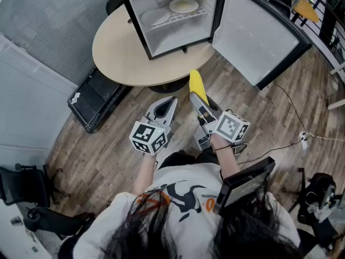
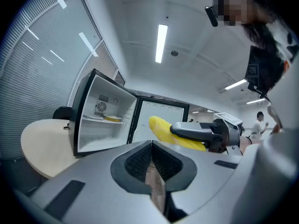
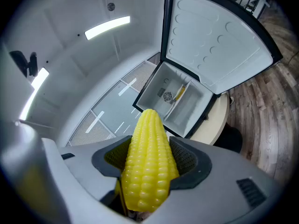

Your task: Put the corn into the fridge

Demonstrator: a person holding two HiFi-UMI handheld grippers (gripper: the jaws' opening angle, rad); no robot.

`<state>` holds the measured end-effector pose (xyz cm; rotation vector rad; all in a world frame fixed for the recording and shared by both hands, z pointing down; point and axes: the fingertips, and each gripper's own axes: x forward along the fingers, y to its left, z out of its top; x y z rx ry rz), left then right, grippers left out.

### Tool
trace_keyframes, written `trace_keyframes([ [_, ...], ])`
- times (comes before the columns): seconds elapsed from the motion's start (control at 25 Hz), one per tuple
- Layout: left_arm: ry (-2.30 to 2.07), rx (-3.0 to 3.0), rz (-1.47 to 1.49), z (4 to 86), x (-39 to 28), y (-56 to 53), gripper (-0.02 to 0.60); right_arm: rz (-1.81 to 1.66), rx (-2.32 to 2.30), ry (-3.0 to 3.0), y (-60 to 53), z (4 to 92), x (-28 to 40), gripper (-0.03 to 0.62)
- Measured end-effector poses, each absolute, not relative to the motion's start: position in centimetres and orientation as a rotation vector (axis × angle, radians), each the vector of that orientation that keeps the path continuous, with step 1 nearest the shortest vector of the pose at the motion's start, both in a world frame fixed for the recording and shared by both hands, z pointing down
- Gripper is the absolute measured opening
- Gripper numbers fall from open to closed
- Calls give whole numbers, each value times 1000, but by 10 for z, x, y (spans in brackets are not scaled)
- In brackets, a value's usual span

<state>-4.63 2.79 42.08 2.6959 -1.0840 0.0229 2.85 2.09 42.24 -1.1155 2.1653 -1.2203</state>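
Right gripper (image 1: 200, 102) clamps the corn (image 1: 197, 84), tip pointing far toward the open fridge (image 1: 137, 21); left gripper (image 1: 163, 108) jaws together, empty.

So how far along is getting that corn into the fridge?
Done: the fridge door stands open, and the corn is already picked up, clamped in the right claw. In hand: the corn is held in the air in front of the table, short of the fridge. Left: carry it inside, set it down and let go. The left claw is shut and empty.
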Motion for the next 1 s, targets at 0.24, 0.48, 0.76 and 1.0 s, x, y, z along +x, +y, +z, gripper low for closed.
trace_keyframes([
  [0.24,-1053,2695,37,422,-48,35,11,-1192,-1124,2148,24,412,23,252],
  [0.48,-1062,2689,23,420,-51,37,11,-1183,-1151,2139,24,413,22,252],
  [0.76,-1077,2683,21,418,-60,41,11,-1189,-1141,2143,27,411,16,252],
  [1.0,-1077,2675,16,422,-68,43,11,-1190,-1156,2160,32,416,8,252],
])
